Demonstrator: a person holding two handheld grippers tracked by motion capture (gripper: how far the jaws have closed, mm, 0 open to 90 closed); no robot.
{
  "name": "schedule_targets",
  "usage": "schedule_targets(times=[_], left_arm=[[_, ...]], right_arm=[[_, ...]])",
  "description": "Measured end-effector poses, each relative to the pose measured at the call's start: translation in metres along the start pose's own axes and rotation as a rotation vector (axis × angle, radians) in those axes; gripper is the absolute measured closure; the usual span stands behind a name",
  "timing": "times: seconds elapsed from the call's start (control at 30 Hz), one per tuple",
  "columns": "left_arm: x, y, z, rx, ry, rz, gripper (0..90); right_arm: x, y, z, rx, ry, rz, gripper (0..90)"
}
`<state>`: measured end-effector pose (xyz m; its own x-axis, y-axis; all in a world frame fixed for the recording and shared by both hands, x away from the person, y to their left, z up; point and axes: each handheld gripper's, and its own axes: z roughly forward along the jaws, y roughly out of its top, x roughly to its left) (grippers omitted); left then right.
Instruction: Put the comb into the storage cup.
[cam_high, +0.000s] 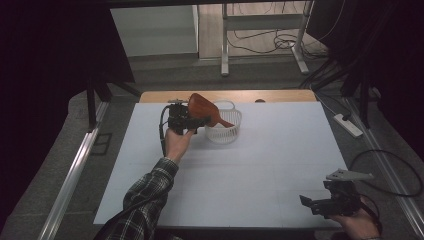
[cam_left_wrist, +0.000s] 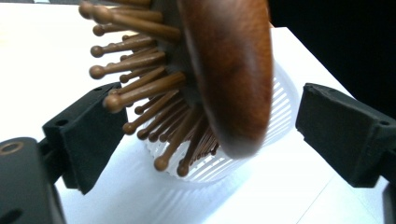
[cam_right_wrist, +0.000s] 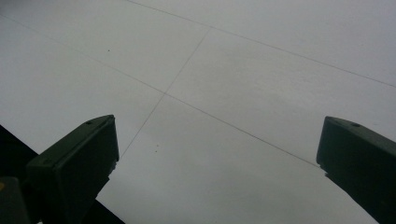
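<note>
We see the wooden hairbrush leaning handle-down in the white basket, its head between the spread jaws of our left gripper, untouched, the right gripper open and far.

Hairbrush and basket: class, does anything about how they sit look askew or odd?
Yes. The wooden hairbrush leans tilted out of the small white basket, its handle end down inside and its broad head sticking up over the rim. In the left gripper view the left tongs stand open either side of the bristled head, not touching it.
</note>
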<state>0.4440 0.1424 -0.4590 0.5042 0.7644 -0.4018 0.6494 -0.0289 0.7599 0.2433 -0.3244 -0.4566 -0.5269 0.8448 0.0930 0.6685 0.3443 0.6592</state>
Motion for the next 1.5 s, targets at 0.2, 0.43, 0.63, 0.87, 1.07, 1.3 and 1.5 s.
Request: schedule_targets(times=[0.2,0.43,0.63,0.87,1.07,1.3,1.5], left_arm=[[-0.001,0.000,-0.003,0.005,0.007,0.029,6.7],[-0.003,0.000,-0.004,0.019,0.026,0.078,4.1],[-0.004,0.002,-0.008,0.017,0.041,0.103,3.8],[-0.005,0.006,-0.012,0.008,0.049,0.134,2.0],[-0.007,0.008,-0.013,0.018,0.071,0.196,1.3],[-0.008,0.008,-0.015,0.024,0.105,0.243,1.5],[-0.004,0.007,-0.019,0.013,0.087,0.244,2.6]], right_arm=[[0.000,0.000,0.000,0.002,0.000,0.000,0.0],[0.000,0.000,0.000,0.002,0.001,-0.003,0.0],[0.000,0.000,0.000,0.000,0.001,-0.002,0.0],[0.000,0.000,0.000,0.002,0.002,-0.003,0.0],[0.000,0.000,0.000,0.003,0.003,0.000,0.0],[0.000,0.000,0.000,0.002,0.003,-0.002,0.0],[0.000,0.000,0.000,0.003,0.003,-0.004,0.0]])
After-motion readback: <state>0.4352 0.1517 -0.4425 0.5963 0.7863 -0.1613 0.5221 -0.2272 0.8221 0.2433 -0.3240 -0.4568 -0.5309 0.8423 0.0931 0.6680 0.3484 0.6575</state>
